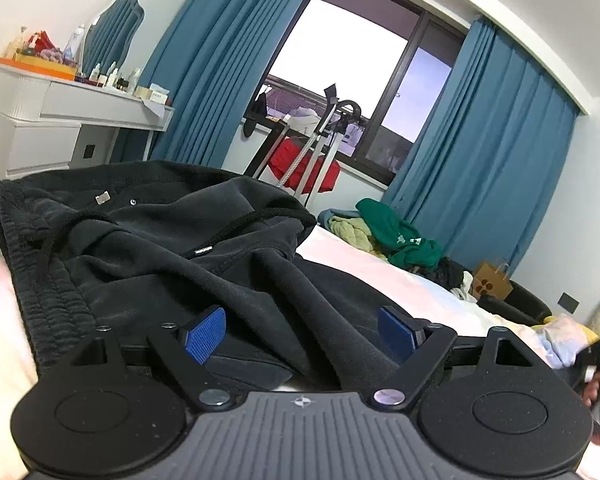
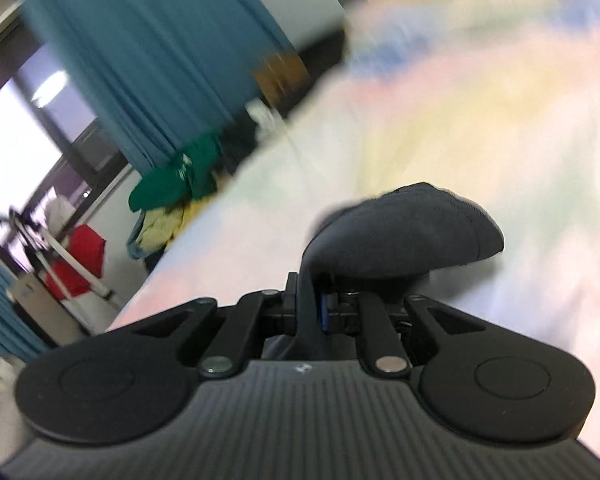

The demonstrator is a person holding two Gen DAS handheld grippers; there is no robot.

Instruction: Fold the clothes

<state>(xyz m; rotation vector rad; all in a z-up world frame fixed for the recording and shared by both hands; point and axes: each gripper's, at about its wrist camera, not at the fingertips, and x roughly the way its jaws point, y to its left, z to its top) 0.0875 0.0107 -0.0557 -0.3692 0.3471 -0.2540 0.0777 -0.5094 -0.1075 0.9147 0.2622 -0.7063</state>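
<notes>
Black trousers [image 1: 172, 248] hem pinched in right gripper [image 2: 312, 312].

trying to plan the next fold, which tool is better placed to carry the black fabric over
Right. The right tool is already shut on a fold of the black garment, lifted off the bed. The left tool is open, with the cloth only lying between its fingers.

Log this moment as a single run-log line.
left gripper: open over black pants | right gripper: shut on dark cloth, view blurred | surface: bed | fold: not finished
</notes>
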